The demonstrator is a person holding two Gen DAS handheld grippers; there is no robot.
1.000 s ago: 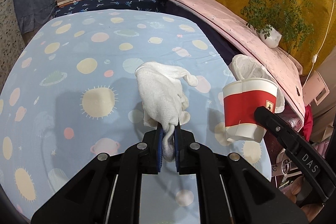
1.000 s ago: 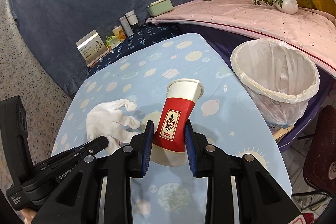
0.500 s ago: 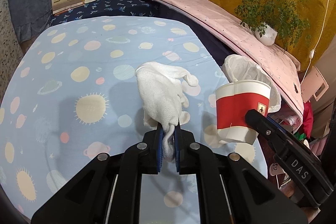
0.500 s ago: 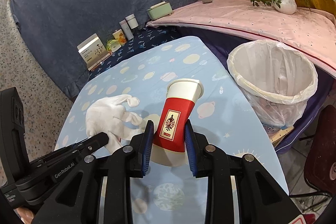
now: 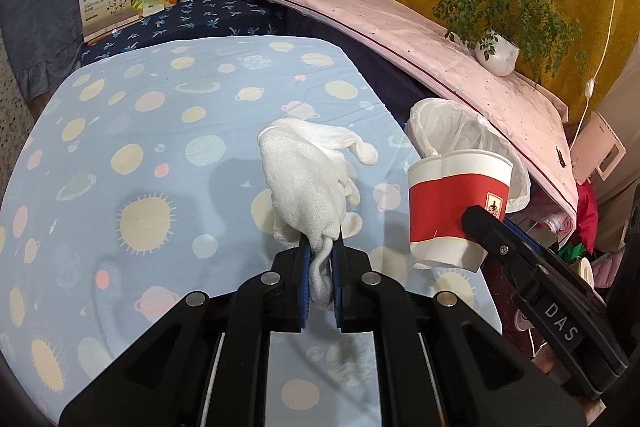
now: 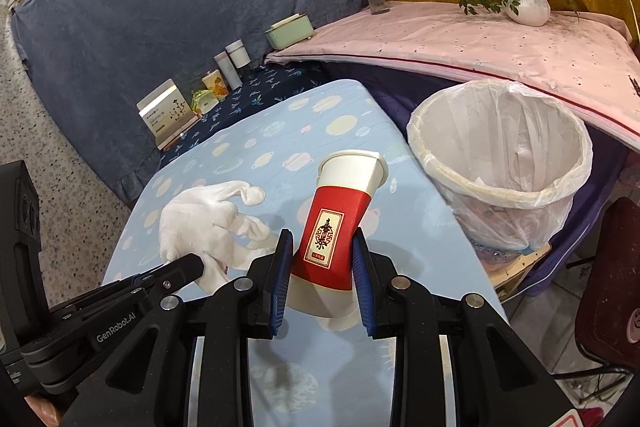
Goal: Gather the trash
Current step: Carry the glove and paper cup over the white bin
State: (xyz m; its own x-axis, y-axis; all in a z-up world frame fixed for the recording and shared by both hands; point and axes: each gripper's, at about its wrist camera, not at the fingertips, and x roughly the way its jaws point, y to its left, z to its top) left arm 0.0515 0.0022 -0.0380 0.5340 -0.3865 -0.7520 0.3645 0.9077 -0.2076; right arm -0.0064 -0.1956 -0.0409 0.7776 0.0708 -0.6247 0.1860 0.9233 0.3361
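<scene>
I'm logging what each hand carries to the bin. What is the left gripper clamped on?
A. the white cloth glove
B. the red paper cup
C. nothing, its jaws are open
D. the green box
A: in the left wrist view the left gripper pinches the white glove between its blue pads, while the right gripper holds the red paper cup.

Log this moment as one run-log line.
left hand-held gripper: shut on white glove | right hand-held gripper: shut on red paper cup | lined bin: beside table, nothing dropped yet
</scene>
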